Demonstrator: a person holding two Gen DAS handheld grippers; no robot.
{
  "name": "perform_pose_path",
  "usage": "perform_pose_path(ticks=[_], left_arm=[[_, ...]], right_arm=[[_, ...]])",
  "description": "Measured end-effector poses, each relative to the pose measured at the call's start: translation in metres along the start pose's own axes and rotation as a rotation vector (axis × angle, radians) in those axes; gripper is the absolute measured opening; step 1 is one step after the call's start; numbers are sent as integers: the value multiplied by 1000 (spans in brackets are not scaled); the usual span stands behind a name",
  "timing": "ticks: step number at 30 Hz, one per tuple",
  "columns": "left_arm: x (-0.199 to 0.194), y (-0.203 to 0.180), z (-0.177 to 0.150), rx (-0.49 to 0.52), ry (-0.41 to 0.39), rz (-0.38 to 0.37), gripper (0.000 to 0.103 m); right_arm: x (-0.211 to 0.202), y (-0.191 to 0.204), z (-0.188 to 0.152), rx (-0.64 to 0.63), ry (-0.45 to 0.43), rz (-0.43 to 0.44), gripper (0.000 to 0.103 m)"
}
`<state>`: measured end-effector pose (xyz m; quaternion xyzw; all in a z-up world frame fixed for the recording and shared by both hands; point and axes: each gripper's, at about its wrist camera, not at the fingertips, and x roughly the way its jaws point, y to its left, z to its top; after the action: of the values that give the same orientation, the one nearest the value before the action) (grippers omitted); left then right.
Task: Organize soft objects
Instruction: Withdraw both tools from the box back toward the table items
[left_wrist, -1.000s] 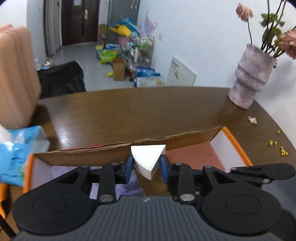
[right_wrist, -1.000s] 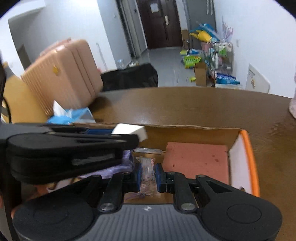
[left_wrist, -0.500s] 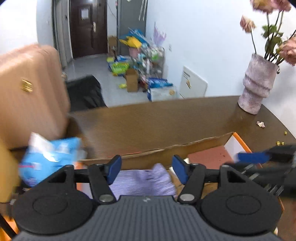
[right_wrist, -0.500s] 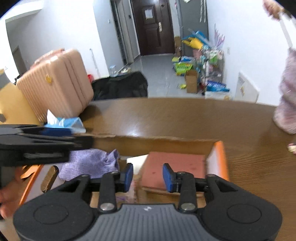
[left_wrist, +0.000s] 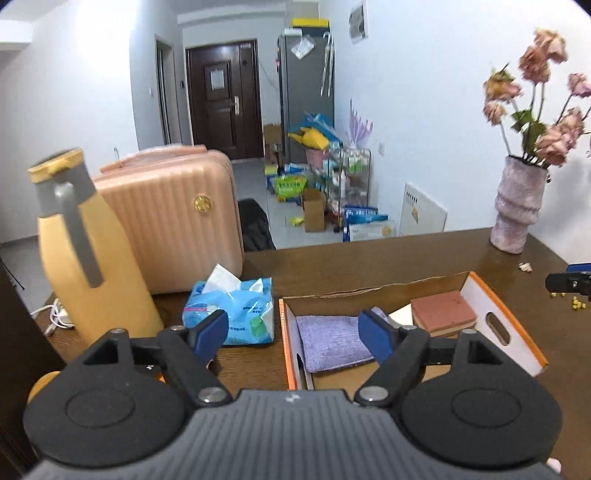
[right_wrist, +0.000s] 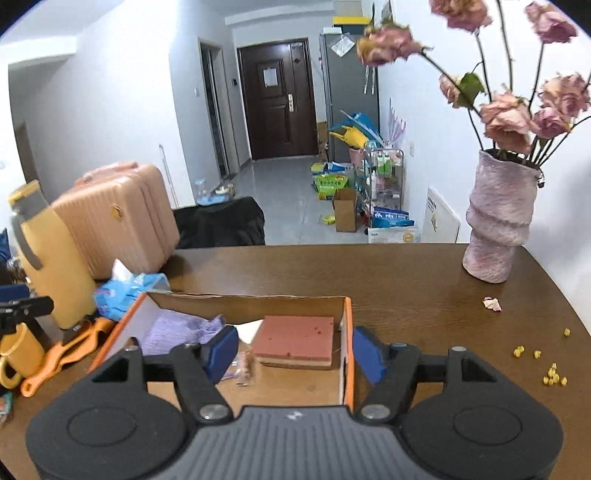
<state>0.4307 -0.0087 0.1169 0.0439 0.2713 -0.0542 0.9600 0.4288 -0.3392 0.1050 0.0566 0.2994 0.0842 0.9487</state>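
A cardboard box (left_wrist: 506, 316) with orange edges sits on the brown table. Inside lie a purple cloth (left_wrist: 329, 340), a white foam piece (left_wrist: 400, 314) and a red-brown sponge (left_wrist: 443, 311). My left gripper (left_wrist: 291, 332) hangs above and in front of the box's left end, its jaws opening with nothing between them. In the right wrist view the same box (right_wrist: 347, 332) holds the cloth (right_wrist: 173, 326), the sponge (right_wrist: 295, 338), the foam (right_wrist: 248, 326) and a small clear packet (right_wrist: 242, 369). My right gripper (right_wrist: 294, 352) is raised over the box's near right side, jaws opening and empty.
Left of the box are a blue tissue pack (left_wrist: 236, 310), a yellow jug (left_wrist: 88, 258), a yellow mug (right_wrist: 14, 354) and an orange tool (right_wrist: 62, 350). A pink suitcase (left_wrist: 173, 221) stands behind. A vase of flowers (right_wrist: 498, 221) and yellow crumbs (right_wrist: 550, 374) occupy the right.
The left gripper let go of the white foam wedge and the right let go of the packet, both now in the box. Both grippers opened, rose and pulled back.
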Motion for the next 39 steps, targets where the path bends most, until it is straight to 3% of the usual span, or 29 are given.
perform_pose_path(ticks=[10,18,26,32,34,39], left_arm=[[-90,-7,-47,25,-133,38,81],[-171,-21,-142,90,-253,9,85],[-235,-22,-234,9,-276,-30,85],[-269,-22,-276,-13,-276,-29,89],[-273,-23,-281,8,-275,-20,90],[-268,-21,-278,-29,-269,-11,90]], right_arm=[[-89,17,-53,0,-112,43,69],[-162,39,-137,-79,-254,6,77],[-222,61,-241,-73,-310,16,83],[-258,75,-314,-41,-342,-12,90],[-259,74,-323,-56,-318,21,90],[-253,83,-322,-81,-311,-10,90]])
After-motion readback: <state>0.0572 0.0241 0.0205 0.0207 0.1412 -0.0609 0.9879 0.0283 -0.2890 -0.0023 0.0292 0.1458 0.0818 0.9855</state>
